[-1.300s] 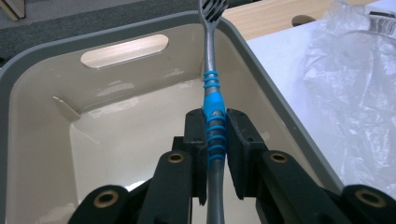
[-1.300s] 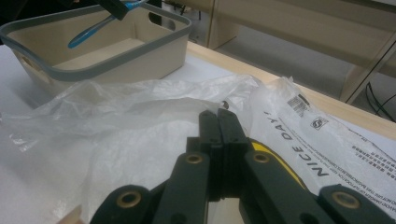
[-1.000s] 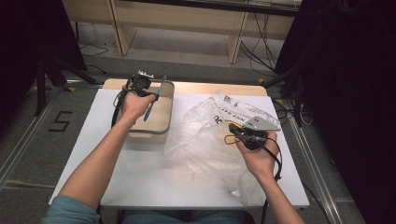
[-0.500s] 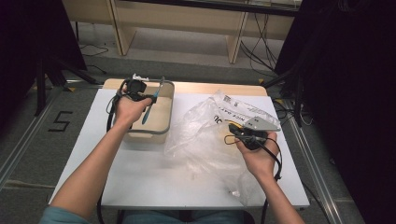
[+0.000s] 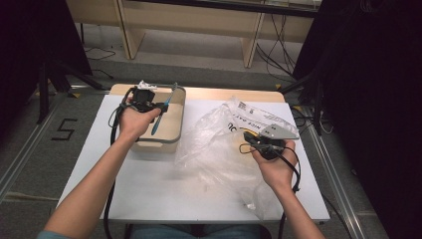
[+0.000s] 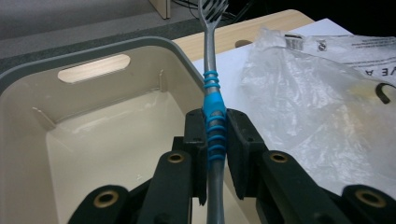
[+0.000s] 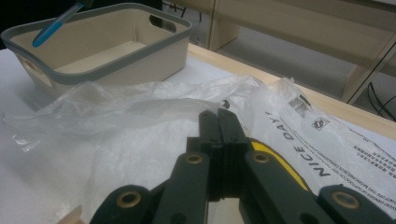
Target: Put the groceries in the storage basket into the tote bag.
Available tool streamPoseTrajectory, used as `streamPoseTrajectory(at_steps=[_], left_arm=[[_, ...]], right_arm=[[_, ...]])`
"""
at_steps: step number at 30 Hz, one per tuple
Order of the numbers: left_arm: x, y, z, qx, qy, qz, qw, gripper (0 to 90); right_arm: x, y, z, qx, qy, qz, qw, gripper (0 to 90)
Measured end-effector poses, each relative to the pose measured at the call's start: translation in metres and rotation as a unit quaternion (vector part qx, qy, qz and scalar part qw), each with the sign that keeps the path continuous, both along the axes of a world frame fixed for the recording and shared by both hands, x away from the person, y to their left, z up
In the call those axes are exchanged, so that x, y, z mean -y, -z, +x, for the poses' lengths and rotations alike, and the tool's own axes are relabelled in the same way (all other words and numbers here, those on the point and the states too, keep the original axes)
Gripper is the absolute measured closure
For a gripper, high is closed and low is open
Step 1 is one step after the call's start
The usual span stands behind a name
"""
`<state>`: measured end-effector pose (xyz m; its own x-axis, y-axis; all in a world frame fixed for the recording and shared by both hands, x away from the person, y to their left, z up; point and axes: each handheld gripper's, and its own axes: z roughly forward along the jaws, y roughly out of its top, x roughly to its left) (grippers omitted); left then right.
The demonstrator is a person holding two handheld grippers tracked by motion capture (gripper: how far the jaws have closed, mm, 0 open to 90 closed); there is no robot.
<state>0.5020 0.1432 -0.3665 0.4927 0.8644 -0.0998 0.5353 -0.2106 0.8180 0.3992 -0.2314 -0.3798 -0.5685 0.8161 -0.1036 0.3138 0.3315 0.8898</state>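
A metal fork (image 6: 212, 100) with blue bands on its handle is clamped between the jaws of my left gripper (image 6: 215, 119), tines pointing away. In the high view the left gripper (image 5: 149, 104) holds the fork (image 5: 158, 115) above the beige bin (image 5: 161, 141) with a grey rim. The bin (image 6: 93, 49) looks bare inside. My right gripper (image 7: 218, 116) is shut, its tips pinching the crumpled clear plastic bag (image 7: 116, 121). In the high view the right gripper (image 5: 254, 142) rests at the bag's (image 5: 219, 144) right side. Something yellow (image 7: 275, 158) lies under the plastic by the jaws.
The white table (image 5: 149, 189) carries the bin at back left and the bag across the middle and right. A wooden strip (image 5: 234, 93) runs along the far edge. Cables trail from both grippers. Dark curtains and a shelf frame stand beyond the table.
My left gripper has shifted a little to the left over the bin with the fork. The right gripper and the bag have hardly moved.
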Motion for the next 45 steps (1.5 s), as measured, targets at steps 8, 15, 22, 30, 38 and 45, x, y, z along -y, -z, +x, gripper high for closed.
streamPoseTrajectory(at_steps=[8,15,22,30,38,45], left_arm=[[0.005,0.007,-0.013,0.007,0.012,-0.009,0.9999,78.5],[0.011,0.002,-0.028,0.020,0.028,-0.008,0.9994,78.5],[0.019,0.000,-0.045,0.029,0.047,-0.010,0.9984,78.5],[0.022,0.000,-0.061,0.032,0.061,-0.019,0.9974,78.5],[0.028,0.003,-0.077,0.037,0.080,-0.016,0.9960,78.5],[0.036,0.002,-0.092,0.042,0.099,-0.009,0.9941,78.5]], right_arm=[[-0.001,0.001,0.000,-0.001,-0.003,0.000,1.0000,90.0],[0.000,0.002,0.001,-0.004,-0.002,0.000,1.0000,90.0],[-0.001,0.002,0.001,-0.003,-0.001,-0.001,1.0000,90.0],[-0.001,0.003,0.001,-0.006,0.000,-0.003,1.0000,90.0],[-0.001,0.003,0.002,-0.007,0.000,-0.002,1.0000,90.0],[-0.001,0.003,0.001,-0.007,-0.001,-0.002,1.0000,90.0]])
